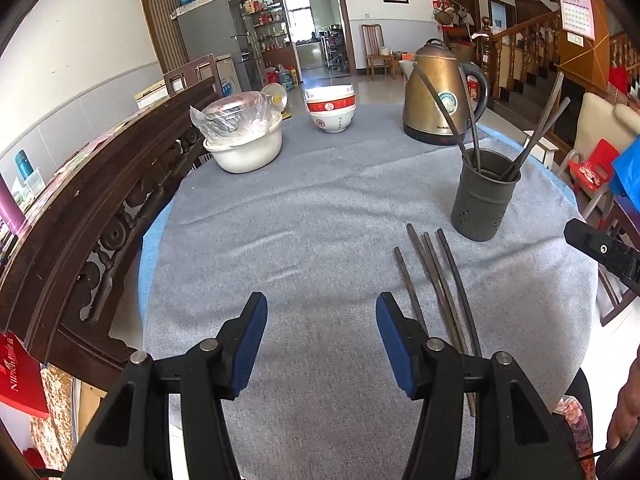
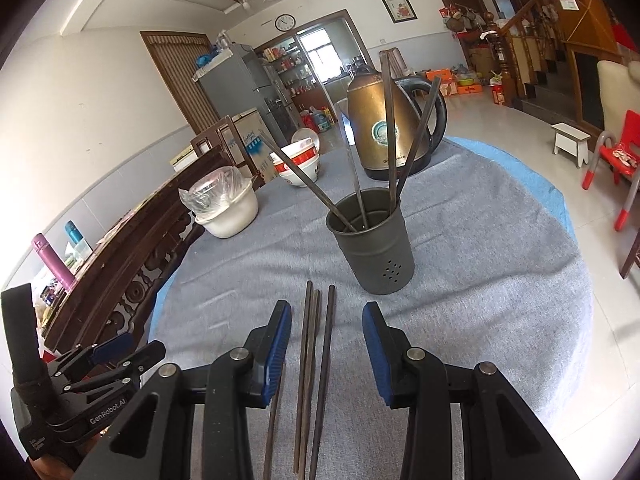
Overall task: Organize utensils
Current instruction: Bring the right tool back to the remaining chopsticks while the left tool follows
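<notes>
Several dark chopsticks (image 1: 438,280) lie side by side on the grey tablecloth, just in front of a dark metal utensil cup (image 1: 482,196) that holds several more chopsticks upright. My left gripper (image 1: 322,308) is open and empty, left of the loose chopsticks. My right gripper (image 2: 326,316) is open, hovering above the loose chopsticks (image 2: 316,356), which run between its fingers. The cup (image 2: 374,240) stands just beyond them. The left gripper also shows at the lower left of the right wrist view (image 2: 116,350).
A brass kettle (image 1: 438,96) stands behind the cup. Stacked red-and-white bowls (image 1: 331,110) and a white pot with a plastic-wrapped bowl (image 1: 244,140) sit at the table's far left. A dark carved wooden chair back (image 1: 92,216) borders the table's left edge.
</notes>
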Demonstrator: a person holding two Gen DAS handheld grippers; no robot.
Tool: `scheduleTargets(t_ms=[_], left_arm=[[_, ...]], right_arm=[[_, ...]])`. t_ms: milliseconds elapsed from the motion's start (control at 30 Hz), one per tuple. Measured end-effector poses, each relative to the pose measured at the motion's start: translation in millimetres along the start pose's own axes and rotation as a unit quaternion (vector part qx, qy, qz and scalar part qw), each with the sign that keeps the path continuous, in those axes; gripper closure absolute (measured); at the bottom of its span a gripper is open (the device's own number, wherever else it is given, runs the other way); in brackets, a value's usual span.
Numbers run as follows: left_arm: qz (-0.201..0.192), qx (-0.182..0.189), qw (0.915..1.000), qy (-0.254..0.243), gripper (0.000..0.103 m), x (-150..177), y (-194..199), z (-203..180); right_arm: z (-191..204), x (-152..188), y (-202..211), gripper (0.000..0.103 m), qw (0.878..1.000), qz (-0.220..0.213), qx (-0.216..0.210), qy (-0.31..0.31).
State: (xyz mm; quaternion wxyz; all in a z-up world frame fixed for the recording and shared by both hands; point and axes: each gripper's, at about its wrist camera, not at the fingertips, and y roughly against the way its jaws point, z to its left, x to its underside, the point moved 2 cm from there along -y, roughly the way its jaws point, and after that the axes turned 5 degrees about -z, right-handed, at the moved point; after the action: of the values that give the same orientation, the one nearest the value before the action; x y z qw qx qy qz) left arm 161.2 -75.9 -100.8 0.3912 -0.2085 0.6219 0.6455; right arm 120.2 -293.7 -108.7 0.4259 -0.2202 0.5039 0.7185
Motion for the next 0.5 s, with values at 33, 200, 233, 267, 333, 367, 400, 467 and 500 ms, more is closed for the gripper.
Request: scheduleTargets(t_ms=[33,200,233,267,333,367,400,467,500], left_arm=[[0.002,-0.001,1.0,-0.001,0.045,1,-1,-1],[0.014,-0.004,0.9998,-0.01,0.045,6,-10,-6],[0.017,-0.003,0.9998,-0.012,0.045,7,-11,-7],[0.02,-0.002,0.9997,-0.013,0.045,8,-13,-8],[0.024,-0.001,0.9996,-0.015,0.045,10,-16,-10],[0.027,0.001,0.9995,-0.018,0.045,12,-17,-12],[0.029,0.002,0.9994,-0.021,0.045,12,-18,-14],[0.032,0.002,0.9991,-0.027,0.045,14,-19,-17],[0.035,0.003,0.9989,-0.03,0.045,15,-20,-19]], right_arm=[[0,1,-1,0.062,1.0,0.002,0.0,0.0],[0,5,-6,0.062,1.0,0.01,0.001,0.001],[1,5,-6,0.062,1.0,0.01,0.002,0.0],[1,6,-7,0.062,1.0,0.011,0.002,0.0],[1,7,-9,0.062,1.0,0.015,0.002,0.0],[0,8,-10,0.062,1.0,0.016,0.003,-0.001],[0,8,-11,0.062,1.0,0.016,0.004,-0.001],[-1,10,-13,0.062,1.0,0.02,0.004,-0.004],[-2,10,-14,0.062,1.0,0.021,0.004,-0.006]])
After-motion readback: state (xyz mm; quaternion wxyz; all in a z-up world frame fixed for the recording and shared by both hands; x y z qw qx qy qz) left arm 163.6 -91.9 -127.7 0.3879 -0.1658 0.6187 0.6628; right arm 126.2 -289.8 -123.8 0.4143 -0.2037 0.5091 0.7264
